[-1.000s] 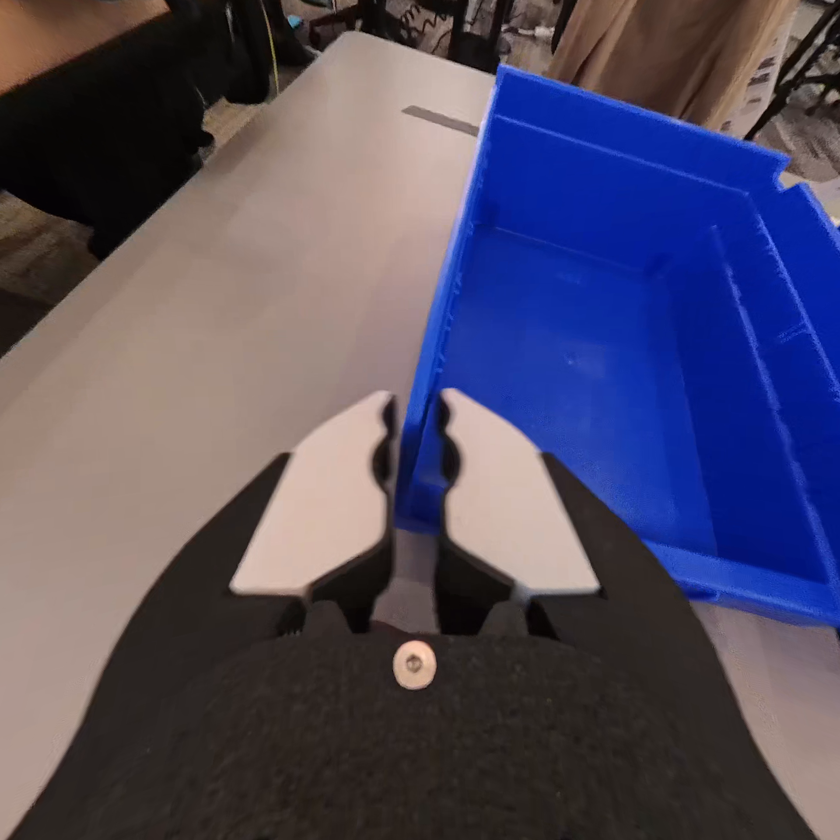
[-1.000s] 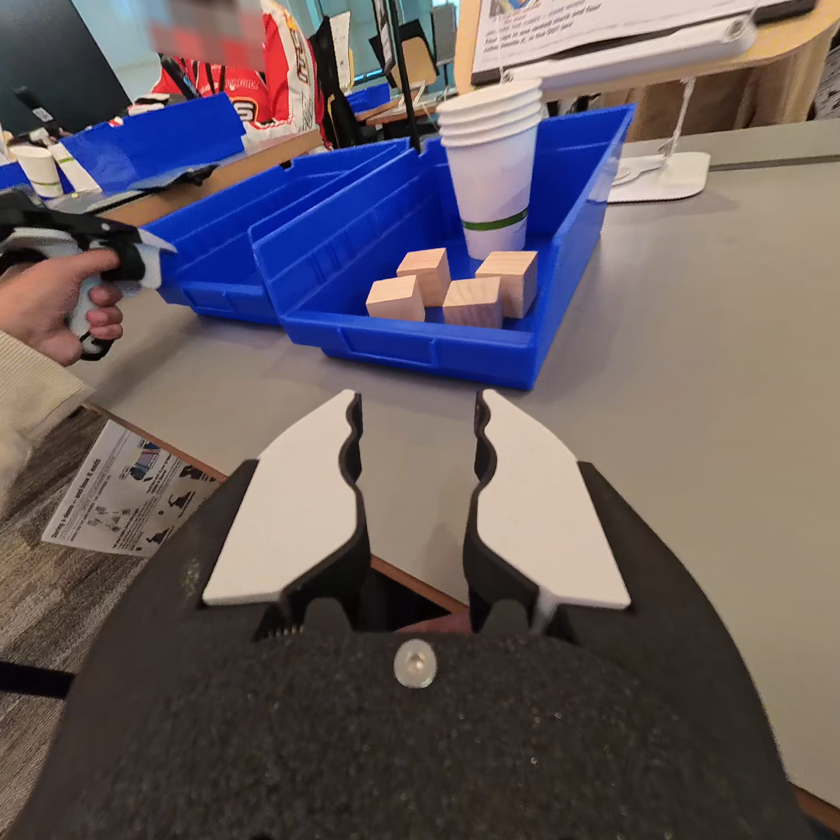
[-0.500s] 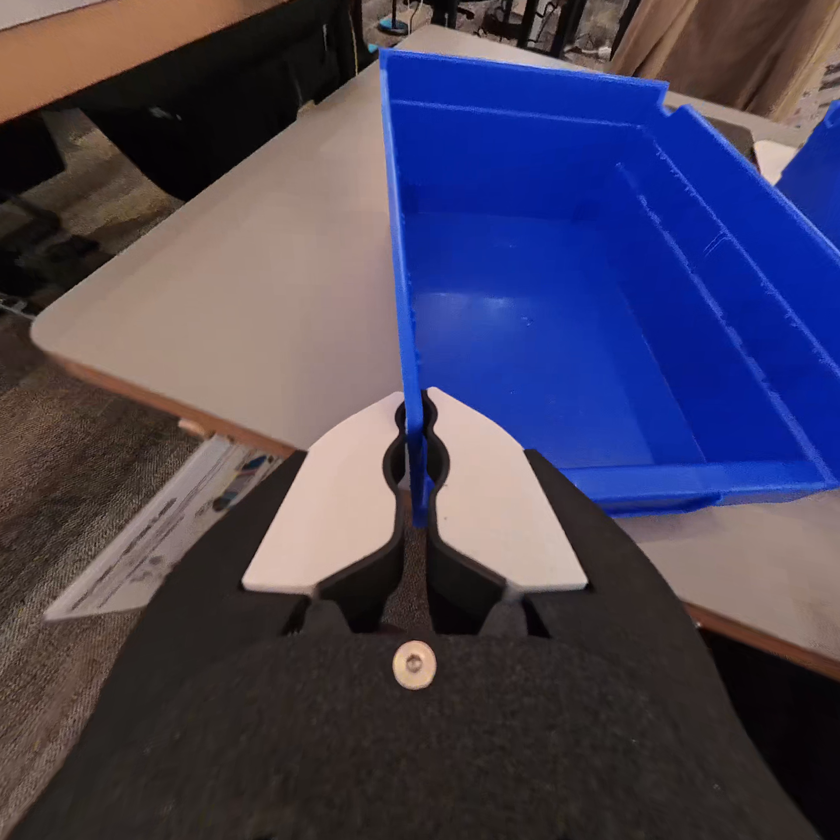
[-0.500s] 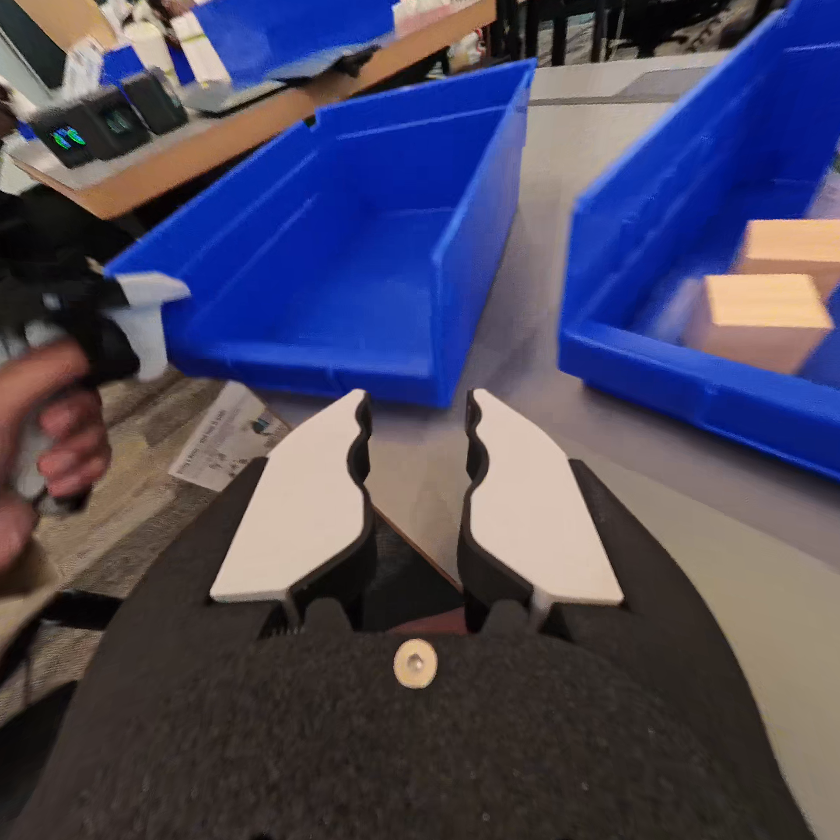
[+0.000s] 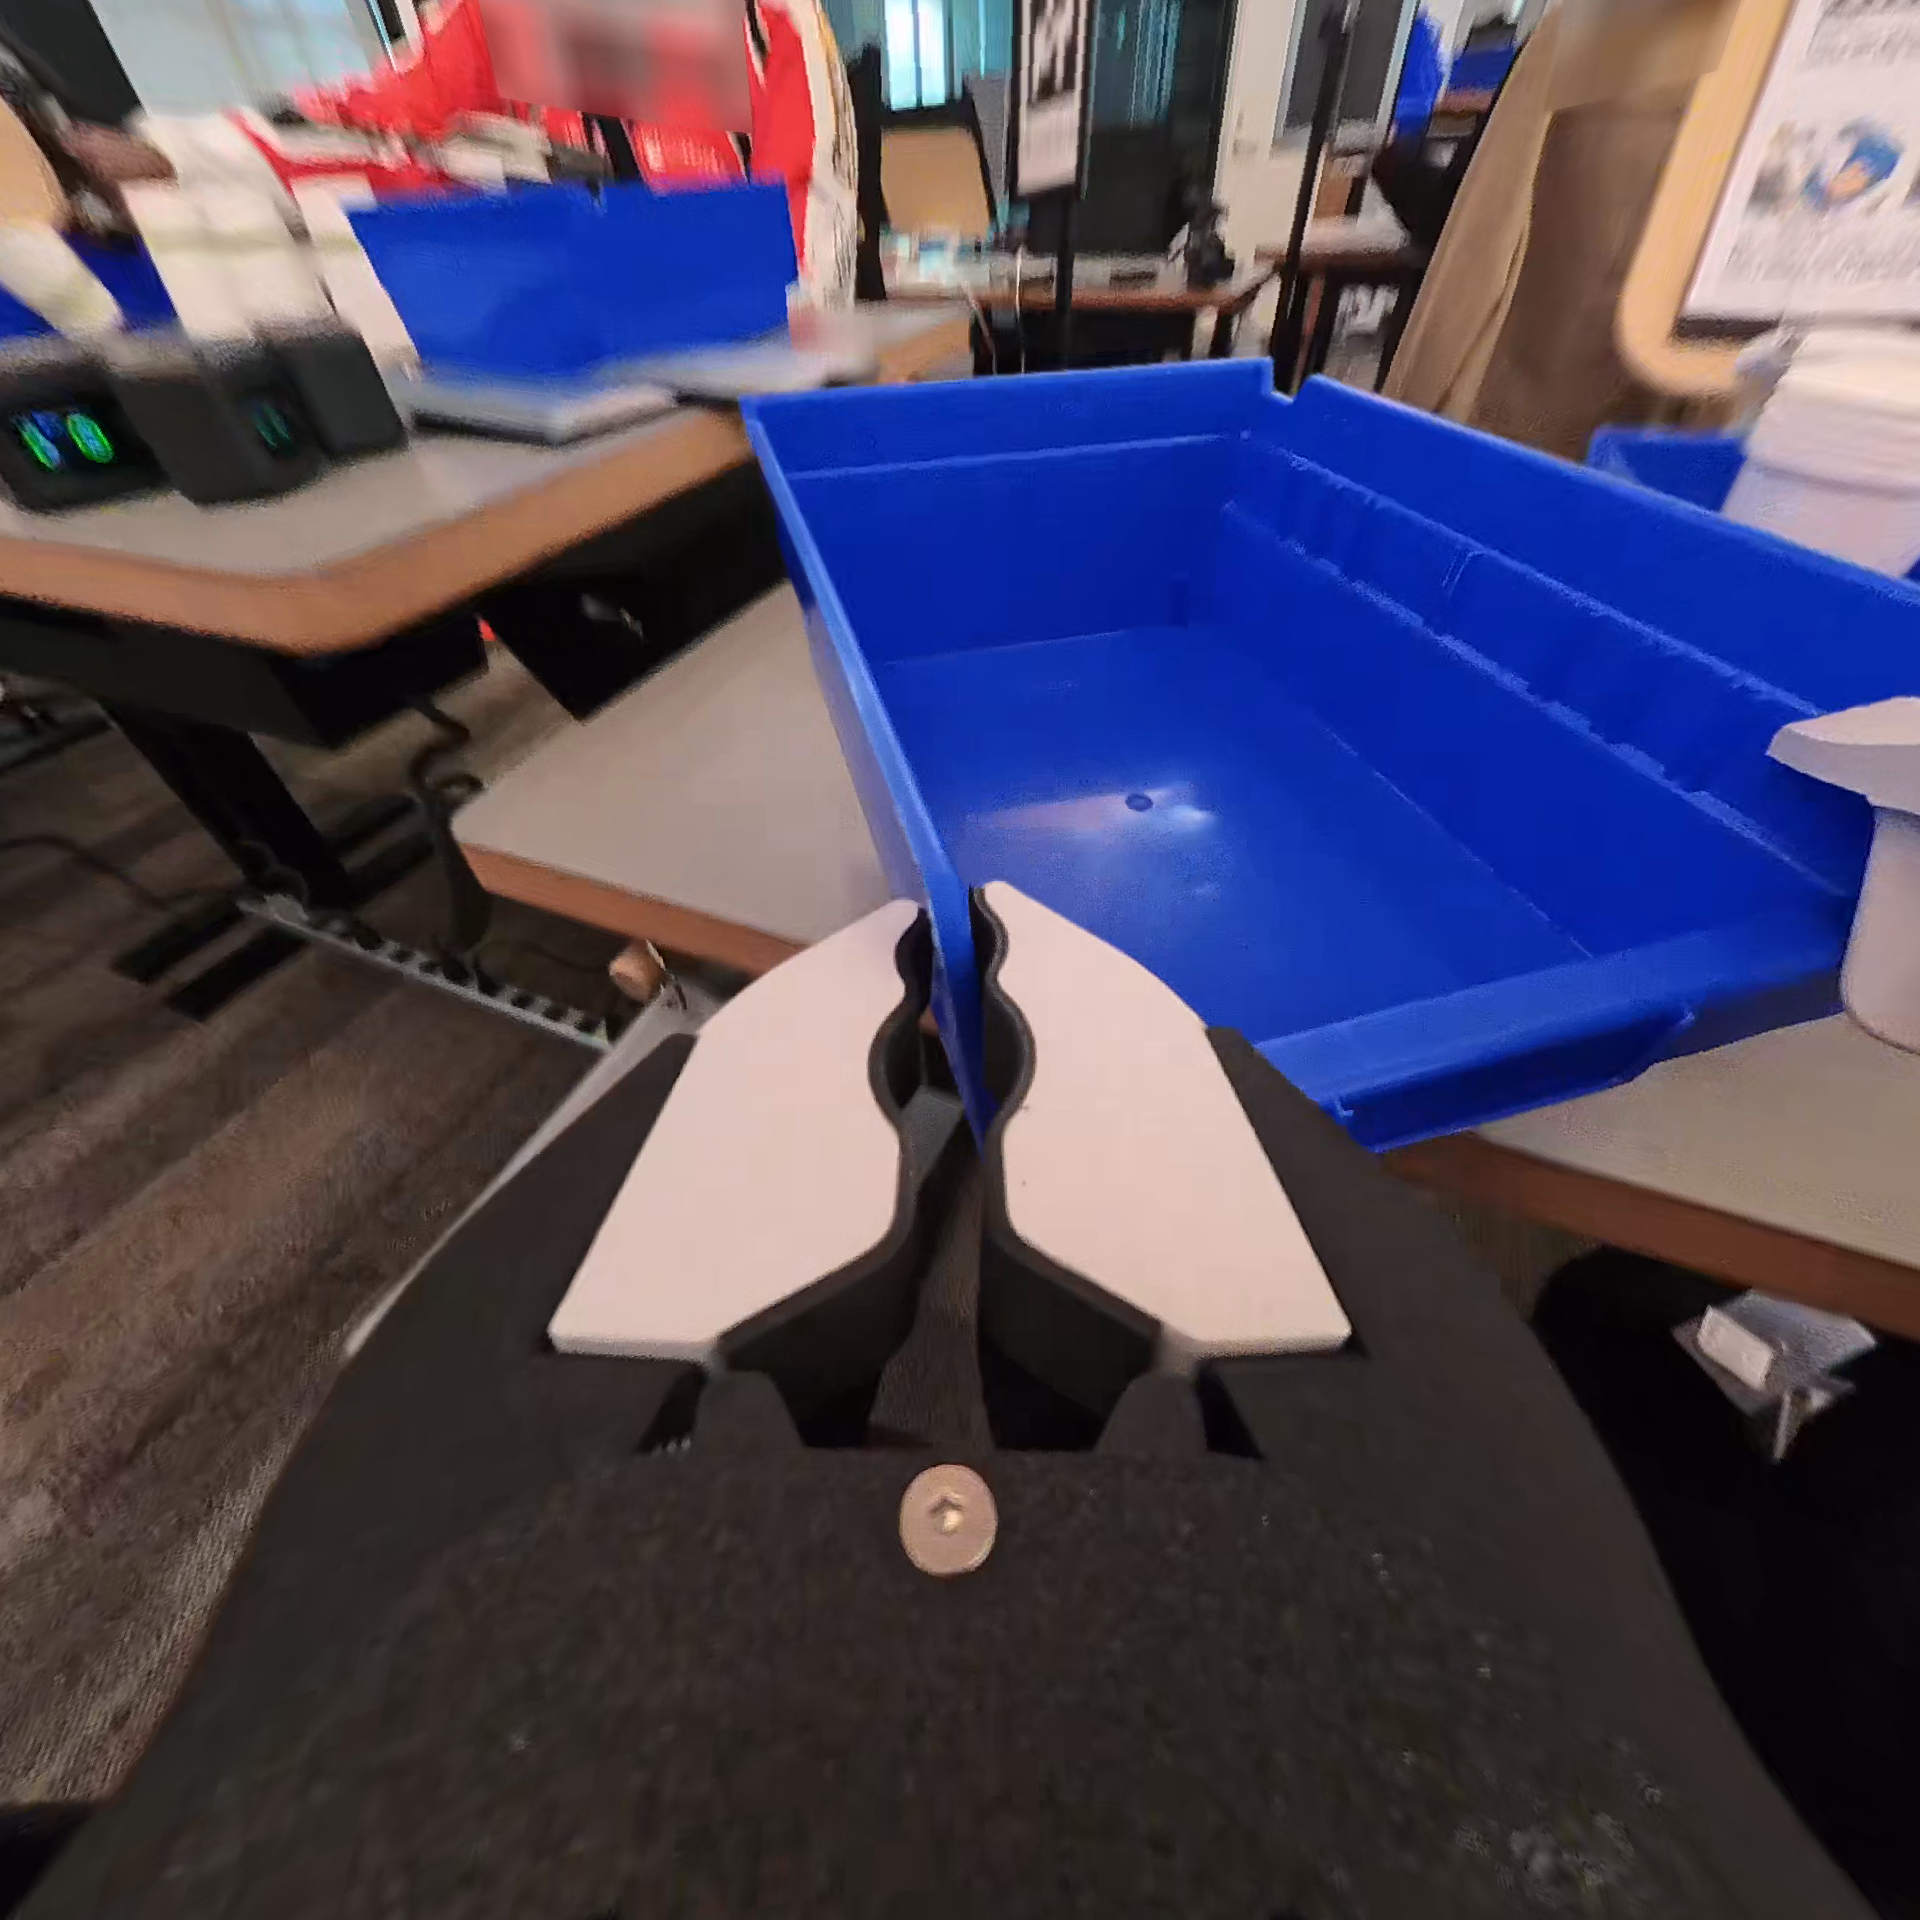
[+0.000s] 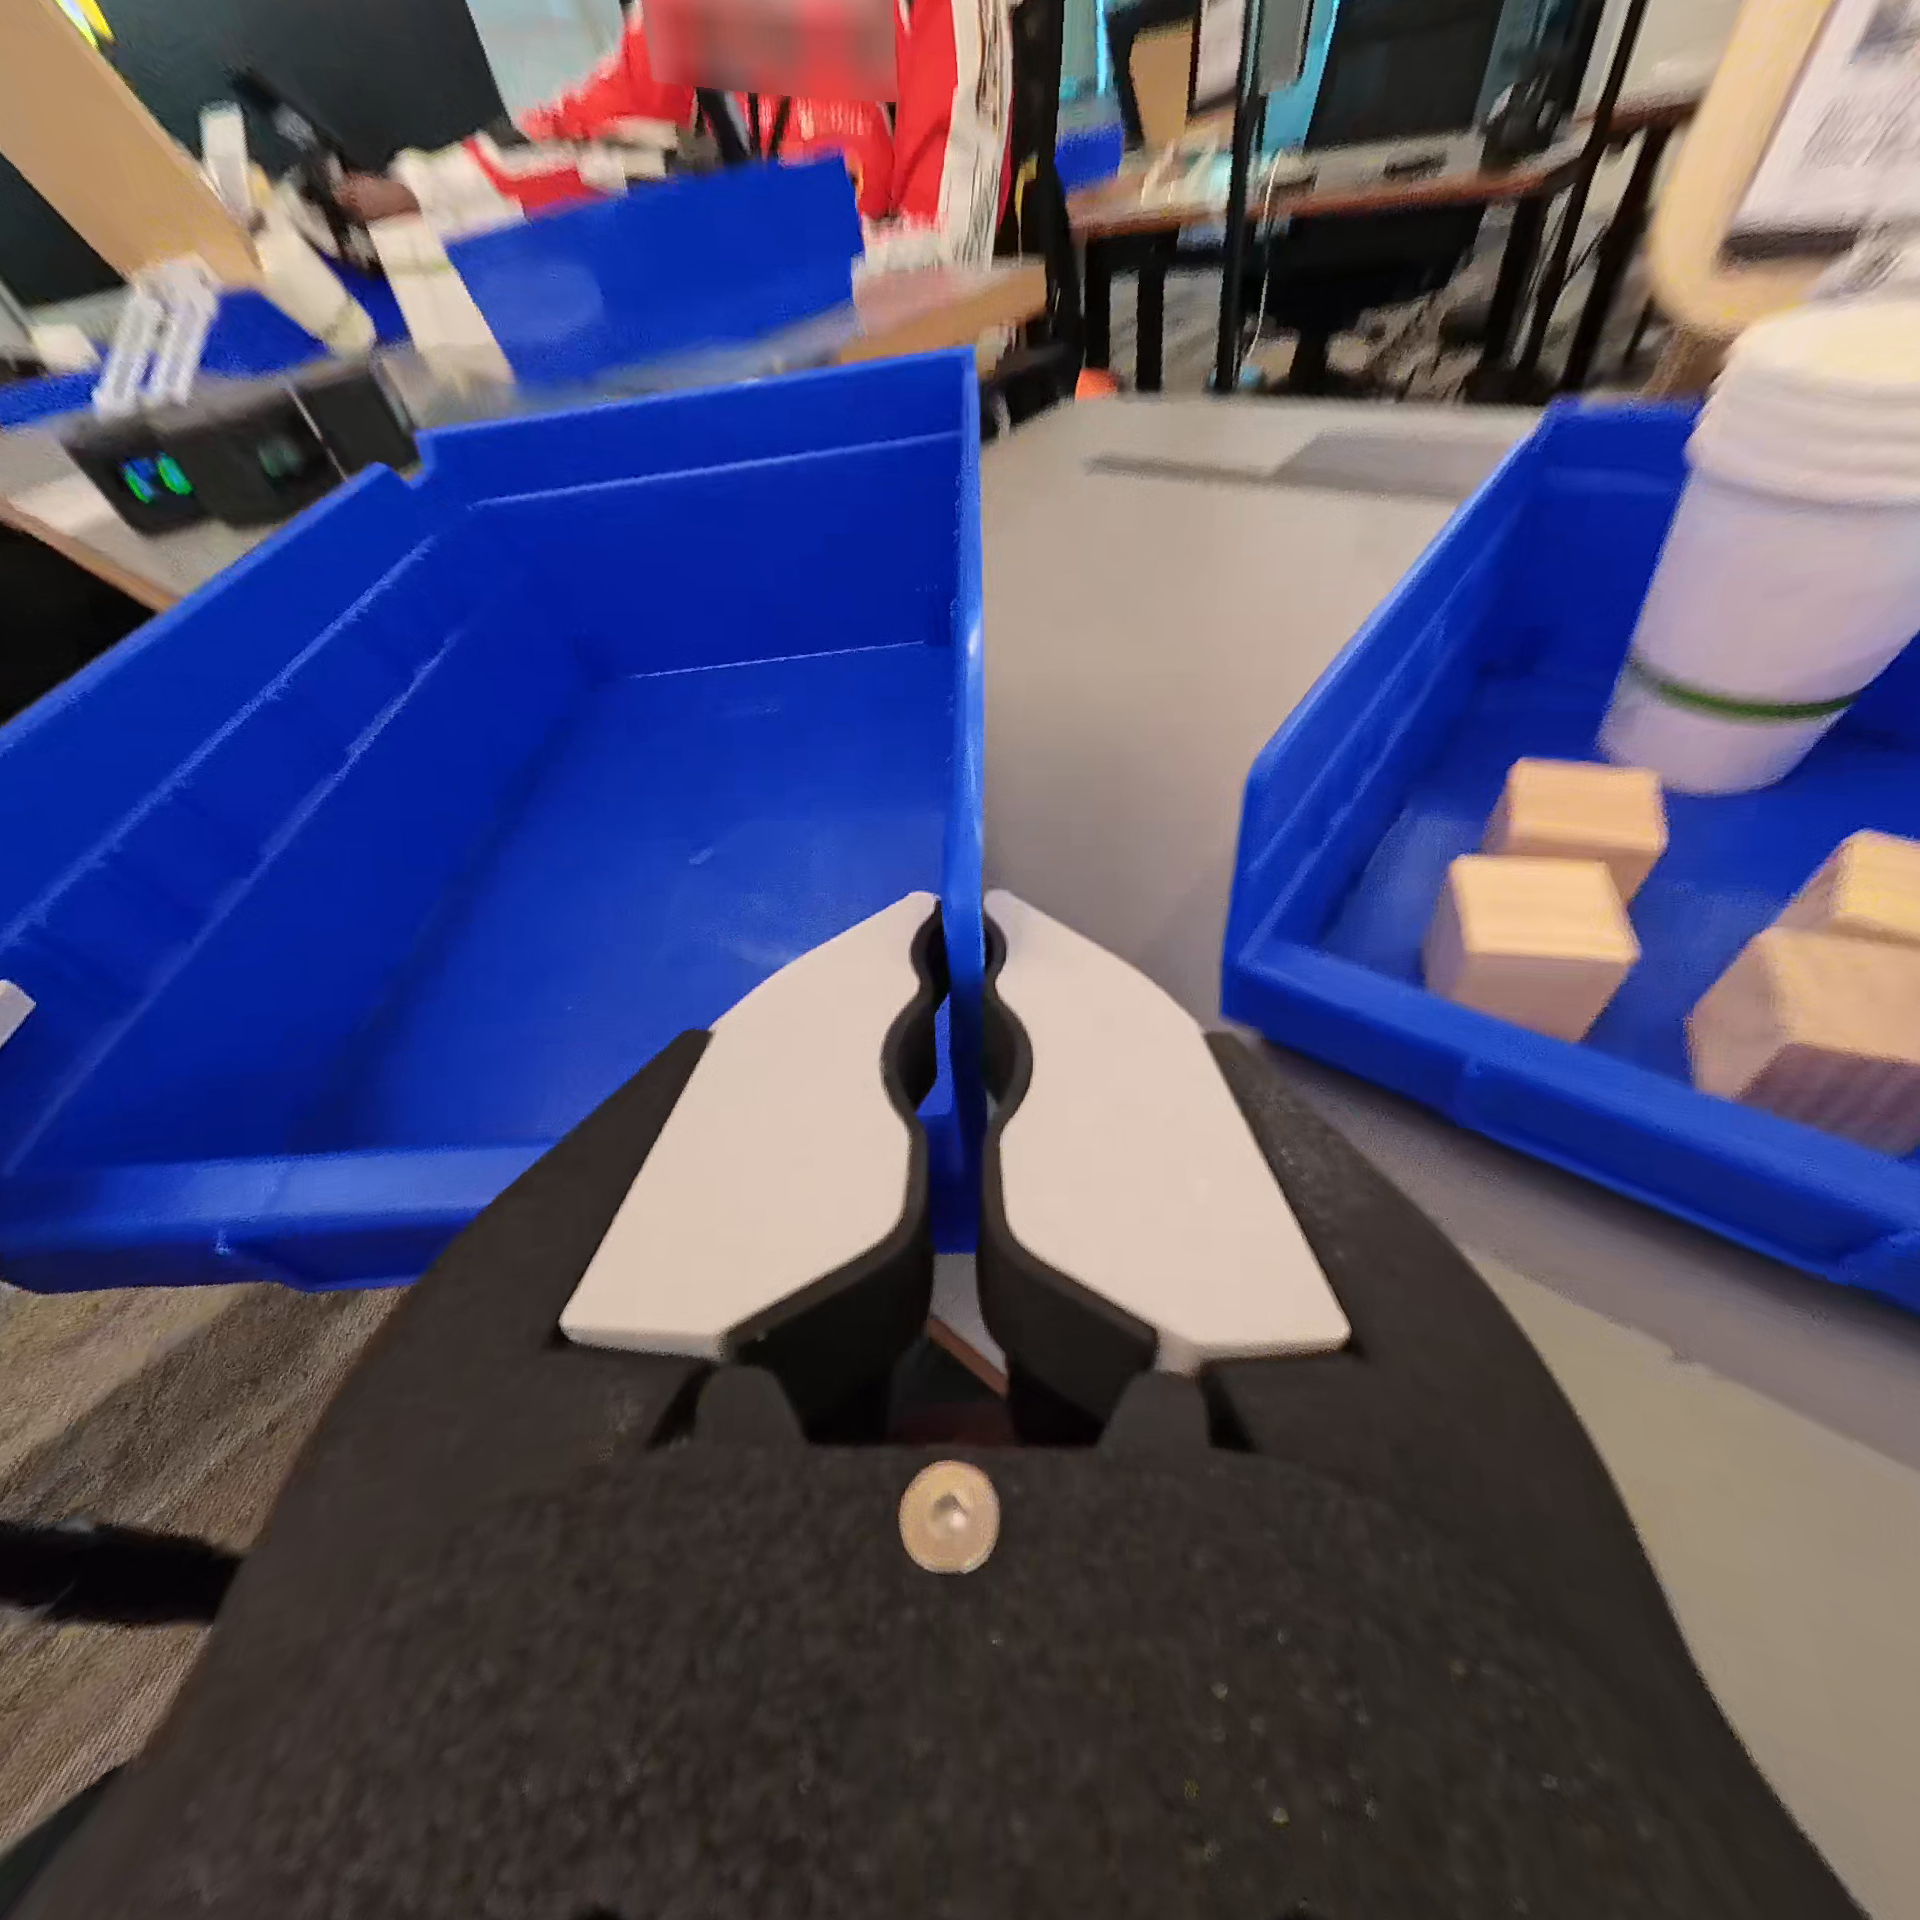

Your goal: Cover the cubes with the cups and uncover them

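An empty blue bin (image 5: 1247, 852) sits at the table's front edge, its front end overhanging. My left gripper (image 5: 951, 914) is shut on its left wall. My right gripper (image 6: 961, 914) is shut on the right wall of the same bin (image 6: 623, 831). The right gripper's white finger (image 5: 1860, 748) shows at the right edge of the left wrist view. A second blue bin (image 6: 1351, 1039) to the right holds several wooden cubes (image 6: 1527, 940) and a stack of white cups (image 6: 1787, 582).
The grey table (image 6: 1122, 675) shows as a strip between the two bins. Its wooden front edge (image 5: 644, 920) drops to carpeted floor. Behind stands another table (image 5: 312, 540) with black devices and a blue bin. A person in red is at the back.
My right gripper swung from the cube bin to the empty bin and shut on its right wall. My left gripper closed on the left wall. The view has tilted up towards the room.
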`<action>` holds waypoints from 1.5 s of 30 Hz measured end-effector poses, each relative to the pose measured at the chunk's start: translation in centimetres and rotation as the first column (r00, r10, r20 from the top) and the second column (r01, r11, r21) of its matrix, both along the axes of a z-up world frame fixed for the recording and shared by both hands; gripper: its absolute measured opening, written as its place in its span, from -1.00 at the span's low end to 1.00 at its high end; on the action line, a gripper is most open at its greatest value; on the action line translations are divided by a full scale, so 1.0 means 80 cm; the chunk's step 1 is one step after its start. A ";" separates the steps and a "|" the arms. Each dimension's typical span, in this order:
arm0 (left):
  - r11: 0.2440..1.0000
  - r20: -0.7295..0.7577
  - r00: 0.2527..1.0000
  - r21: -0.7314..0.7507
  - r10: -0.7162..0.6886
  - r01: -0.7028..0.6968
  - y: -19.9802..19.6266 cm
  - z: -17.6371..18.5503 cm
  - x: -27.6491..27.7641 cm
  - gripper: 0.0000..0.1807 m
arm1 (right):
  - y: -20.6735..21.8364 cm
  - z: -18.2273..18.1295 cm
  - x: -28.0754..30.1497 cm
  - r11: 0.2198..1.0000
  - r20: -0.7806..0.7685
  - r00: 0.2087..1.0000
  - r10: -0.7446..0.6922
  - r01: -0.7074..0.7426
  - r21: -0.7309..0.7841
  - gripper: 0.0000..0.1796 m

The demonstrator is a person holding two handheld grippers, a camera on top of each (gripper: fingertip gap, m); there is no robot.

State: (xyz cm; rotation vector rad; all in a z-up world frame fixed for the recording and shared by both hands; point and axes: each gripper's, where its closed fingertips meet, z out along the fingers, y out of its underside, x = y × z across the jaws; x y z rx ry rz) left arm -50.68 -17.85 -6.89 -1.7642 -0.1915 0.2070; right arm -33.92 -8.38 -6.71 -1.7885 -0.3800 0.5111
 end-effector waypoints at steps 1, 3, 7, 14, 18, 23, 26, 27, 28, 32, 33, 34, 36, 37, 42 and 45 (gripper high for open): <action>0.999 -0.016 1.000 0.037 -0.006 0.007 -0.002 0.019 0.008 -0.93 | -0.005 0.022 0.011 0.999 -0.016 1.000 -0.012 0.013 0.043 -0.97; 0.993 -0.048 0.998 0.103 -0.043 0.048 -0.001 0.063 0.034 -0.93 | -0.014 0.071 0.045 0.989 -0.034 0.998 -0.055 0.059 0.134 -0.97; 0.953 -0.099 0.975 0.212 -0.201 0.218 0.024 0.149 0.131 -0.93 | -0.026 0.161 0.161 0.938 -0.079 0.977 -0.197 0.211 0.274 -0.97; 0.805 -0.115 0.842 0.251 -0.528 0.538 0.099 0.198 0.397 -0.94 | -0.043 0.205 0.438 0.791 -0.094 0.839 -0.536 0.538 0.291 -0.98; 0.736 -0.059 0.757 0.197 -0.650 0.648 0.139 0.167 0.548 -0.94 | -0.042 0.167 0.579 0.732 -0.050 0.759 -0.649 0.641 0.230 -0.96; 0.710 -0.041 0.712 0.045 -0.701 0.702 0.178 0.086 0.684 -0.95 | -0.011 0.073 0.707 0.726 -0.035 0.728 -0.685 0.686 0.055 -0.96; 0.733 -0.027 0.733 -0.016 -0.680 0.680 0.199 0.037 0.719 -0.95 | 0.019 0.017 0.741 0.749 -0.037 0.749 -0.662 0.662 -0.017 -0.96; 0.740 -0.022 0.740 -0.027 -0.672 0.672 0.205 0.022 0.726 -0.95 | 0.027 0.003 0.748 0.762 -0.044 0.760 -0.648 0.648 -0.027 -0.96; 0.748 -0.023 0.747 -0.035 -0.664 0.663 0.210 0.009 0.730 -0.95 | 0.034 -0.011 0.753 0.773 -0.045 0.771 -0.635 0.634 -0.037 -0.96; 0.757 -0.021 0.759 -0.084 -0.651 0.648 0.223 -0.038 0.739 -0.94 | 0.056 -0.052 0.763 0.796 0.000 0.797 -0.604 0.603 -0.049 -0.96; 0.754 -0.015 0.757 -0.110 -0.653 0.648 0.226 -0.051 0.740 -0.93 | 0.058 -0.059 0.764 0.794 0.015 0.795 -0.607 0.606 -0.050 -0.96; 0.750 -0.020 0.754 -0.120 -0.656 0.650 0.228 -0.060 0.741 -0.93 | 0.061 -0.062 0.767 0.787 0.031 0.788 -0.615 0.616 -0.037 -0.96; 0.727 -0.039 0.730 -0.139 -0.683 0.673 0.227 -0.073 0.746 -0.92 | 0.062 -0.069 0.773 0.765 0.081 0.765 -0.639 0.643 -0.040 -0.96; 0.720 -0.054 0.720 -0.140 -0.692 0.680 0.226 -0.072 0.748 -0.92 | 0.061 -0.073 0.776 0.760 0.097 0.760 -0.643 0.649 -0.044 -0.97; 0.647 -0.001 0.655 -0.161 -0.755 0.745 0.206 -0.075 0.764 -0.37 | 0.057 -0.072 0.781 0.743 0.076 0.745 -0.663 0.667 -0.058 -0.82; 0.562 0.009 0.567 -0.125 -0.824 0.818 0.169 -0.051 0.733 -0.20 | 0.033 -0.053 0.794 0.650 0.166 0.643 -0.748 0.760 -0.019 -0.50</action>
